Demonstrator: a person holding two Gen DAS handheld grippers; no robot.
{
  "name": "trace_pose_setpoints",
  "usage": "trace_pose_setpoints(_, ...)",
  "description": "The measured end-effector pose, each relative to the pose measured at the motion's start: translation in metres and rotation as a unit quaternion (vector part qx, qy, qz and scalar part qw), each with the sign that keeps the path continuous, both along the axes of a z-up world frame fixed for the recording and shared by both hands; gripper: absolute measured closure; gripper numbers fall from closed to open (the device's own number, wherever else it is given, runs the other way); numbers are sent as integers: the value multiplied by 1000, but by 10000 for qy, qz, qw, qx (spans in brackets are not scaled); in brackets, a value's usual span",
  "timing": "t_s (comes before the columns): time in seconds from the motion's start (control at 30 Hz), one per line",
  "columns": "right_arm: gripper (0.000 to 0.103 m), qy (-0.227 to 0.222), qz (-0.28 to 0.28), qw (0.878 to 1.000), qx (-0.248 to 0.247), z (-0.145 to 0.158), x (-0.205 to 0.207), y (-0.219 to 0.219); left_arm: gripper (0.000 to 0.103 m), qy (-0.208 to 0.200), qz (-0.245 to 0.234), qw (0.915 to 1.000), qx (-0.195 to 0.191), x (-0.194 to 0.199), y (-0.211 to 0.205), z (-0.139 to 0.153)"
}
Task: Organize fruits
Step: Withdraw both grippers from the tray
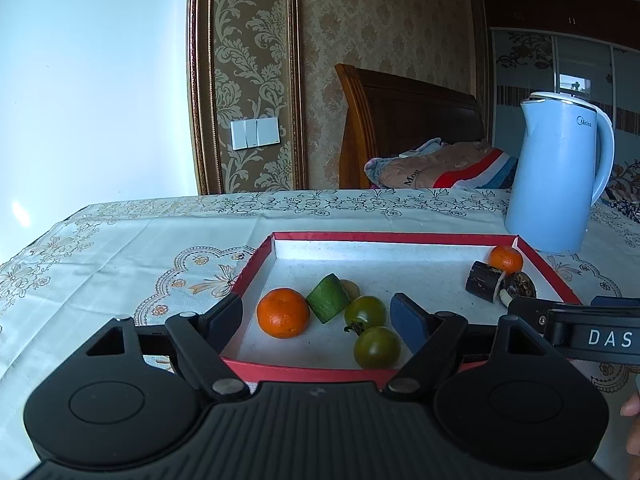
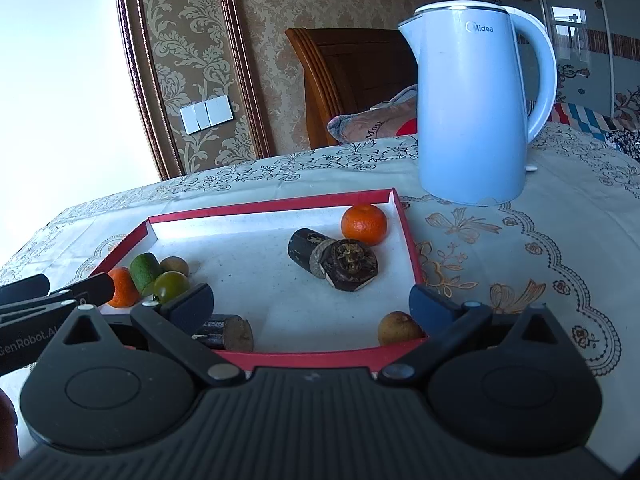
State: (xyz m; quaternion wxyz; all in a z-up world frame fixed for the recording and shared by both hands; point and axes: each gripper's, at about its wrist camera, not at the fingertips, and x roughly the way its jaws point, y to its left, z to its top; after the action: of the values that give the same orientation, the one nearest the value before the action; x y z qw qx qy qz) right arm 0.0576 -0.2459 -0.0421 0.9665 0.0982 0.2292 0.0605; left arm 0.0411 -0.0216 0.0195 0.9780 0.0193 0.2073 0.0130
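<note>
A red-rimmed white tray (image 1: pixel 256 264) (image 2: pixel 408 236) holds the fruit. At its left lie an orange mandarin (image 1: pixel 283 313) (image 2: pixel 124 287), a green cucumber piece (image 1: pixel 329 298) (image 2: pixel 145 269), two green tomatoes (image 1: pixel 365 311) (image 1: pixel 377 347) and a small brown fruit (image 2: pixel 174 265). At its right lie a second mandarin (image 1: pixel 505 259) (image 2: pixel 364 225) and dark sugarcane pieces (image 1: pixel 483 287) (image 2: pixel 336 264). Near the front edge are another cane piece (image 2: pixel 228 333) and a brown longan (image 2: pixel 398 328). My left gripper (image 1: pixel 320 314) is open around the left group. My right gripper (image 2: pixel 310 304) is open and empty over the tray's front.
A light blue electric kettle (image 1: pixel 560 172) (image 2: pixel 476 104) stands on the embroidered tablecloth (image 1: pixel 120 248) behind the tray's right corner. A wooden headboard and bedding are beyond the table. The table's left edge is close to the tray.
</note>
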Motion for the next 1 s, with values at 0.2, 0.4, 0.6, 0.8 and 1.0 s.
trace_pose_setpoints(0.2,0,-78,-12,9999,-107,0,-2,3,22,-78,-13,9999,137,-3,-4,0)
trace_pose_setpoints(0.4,0,-72,-9,9999,-106,0,-2,4,22,-42,-19,9998,168,-3,-5,-1)
trace_pose_setpoints(0.6,0,-68,1,9999,-116,0,-2,4,22,-42,17,9997,239,-3,-5,-2)
trace_pose_setpoints(0.8,0,-49,26,9999,-105,-1,-2,5,22,-40,28,9995,316,-3,-7,-2)
trace_pose_setpoints(1.0,0,-36,55,9999,-146,-1,-2,6,22,-18,44,9996,283,-2,-5,-2)
